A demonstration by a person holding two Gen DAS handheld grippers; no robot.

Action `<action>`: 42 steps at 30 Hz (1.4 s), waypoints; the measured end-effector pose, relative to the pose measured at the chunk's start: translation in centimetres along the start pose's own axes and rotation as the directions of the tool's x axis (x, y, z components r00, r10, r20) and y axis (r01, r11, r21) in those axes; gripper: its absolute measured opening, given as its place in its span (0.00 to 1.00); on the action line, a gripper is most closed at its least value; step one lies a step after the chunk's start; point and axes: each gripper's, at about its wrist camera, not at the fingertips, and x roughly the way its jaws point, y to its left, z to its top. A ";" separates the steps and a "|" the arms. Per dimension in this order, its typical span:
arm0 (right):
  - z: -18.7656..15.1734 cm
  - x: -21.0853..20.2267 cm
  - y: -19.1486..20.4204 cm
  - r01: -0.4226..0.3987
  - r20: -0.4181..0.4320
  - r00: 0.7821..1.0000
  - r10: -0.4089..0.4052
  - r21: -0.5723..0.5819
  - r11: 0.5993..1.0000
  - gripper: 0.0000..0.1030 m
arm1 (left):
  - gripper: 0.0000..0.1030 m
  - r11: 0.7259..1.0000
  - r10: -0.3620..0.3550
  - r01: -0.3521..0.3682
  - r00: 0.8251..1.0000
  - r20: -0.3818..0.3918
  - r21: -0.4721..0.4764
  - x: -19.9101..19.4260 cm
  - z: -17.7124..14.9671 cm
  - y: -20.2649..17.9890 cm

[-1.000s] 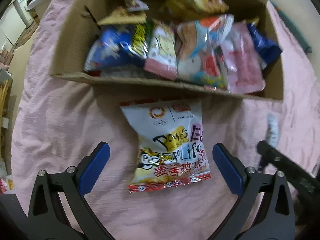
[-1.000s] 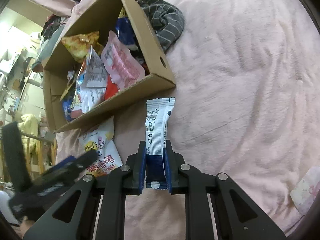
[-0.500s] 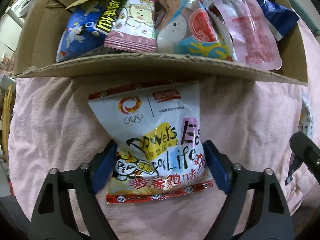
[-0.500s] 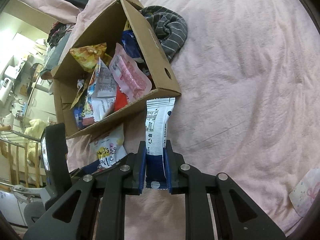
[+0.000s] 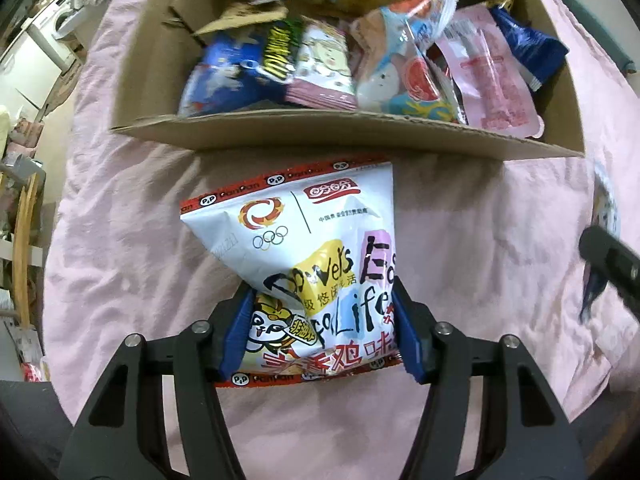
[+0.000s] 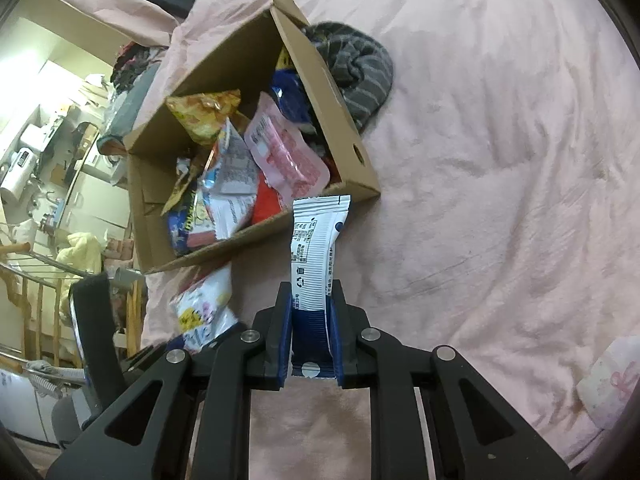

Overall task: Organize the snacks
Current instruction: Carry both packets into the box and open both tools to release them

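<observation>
While the cardboard box (image 5: 344, 132) already held most packets, two remained outside: the left gripper (image 5: 320, 332) pinched the white chip bag (image 5: 304, 256) over the pink bedspread (image 5: 120, 240) beside the box's near wall, and the right gripper (image 6: 312, 332) clamped a slim sachet (image 6: 316, 240) at its corner.

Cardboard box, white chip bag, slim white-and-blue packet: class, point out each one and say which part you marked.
cardboard box (image 5: 360, 134), left wrist view, near wall's top edge.
white chip bag (image 5: 316, 236), left wrist view, printed front, upper half.
slim white-and-blue packet (image 6: 316, 248), right wrist view, white middle above the fingers.
</observation>
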 end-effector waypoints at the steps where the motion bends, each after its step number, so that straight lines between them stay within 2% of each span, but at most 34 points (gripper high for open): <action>1: 0.1 -0.3 0.0 0.004 0.010 1.000 -0.004 -0.004 1.000 0.17 | 0.56 1.000 0.002 -0.002 1.000 0.012 0.000 -0.7 -0.4 0.5; 6: 0.5 -2.3 0.3 0.009 0.076 0.997 -0.007 -0.026 1.000 0.17 | 0.56 1.000 0.020 -0.019 0.998 0.055 -0.016 -3.2 -1.3 1.8; 9: 0.9 -3.3 0.6 -0.051 0.107 0.993 0.054 -0.035 0.998 0.17 | 0.56 0.999 0.026 -0.023 0.995 0.097 -0.031 -5.6 -1.6 3.0; 12: 1.0 -4.4 1.6 -0.070 0.149 0.985 0.081 -0.080 0.994 0.17 | 0.56 0.999 0.023 -0.018 0.989 0.148 -0.039 -7.9 -1.7 3.5; 20: 1.3 -5.1 4.8 -0.108 0.212 0.966 0.147 -0.185 0.977 0.17 | 0.56 1.000 0.019 -0.020 0.954 0.300 0.000 -12.2 0.8 5.3; 31: 2.9 -3.9 8.1 -0.095 0.231 0.960 0.159 -0.265 0.960 0.17 | 0.56 1.000 -0.004 0.004 0.924 0.383 0.001 -13.1 5.0 6.9; 42: 5.8 -1.6 10.0 -0.096 0.203 0.967 0.154 -0.268 0.959 0.17 | 0.56 1.000 -0.028 0.023 0.913 0.406 0.017 -11.7 8.9 7.4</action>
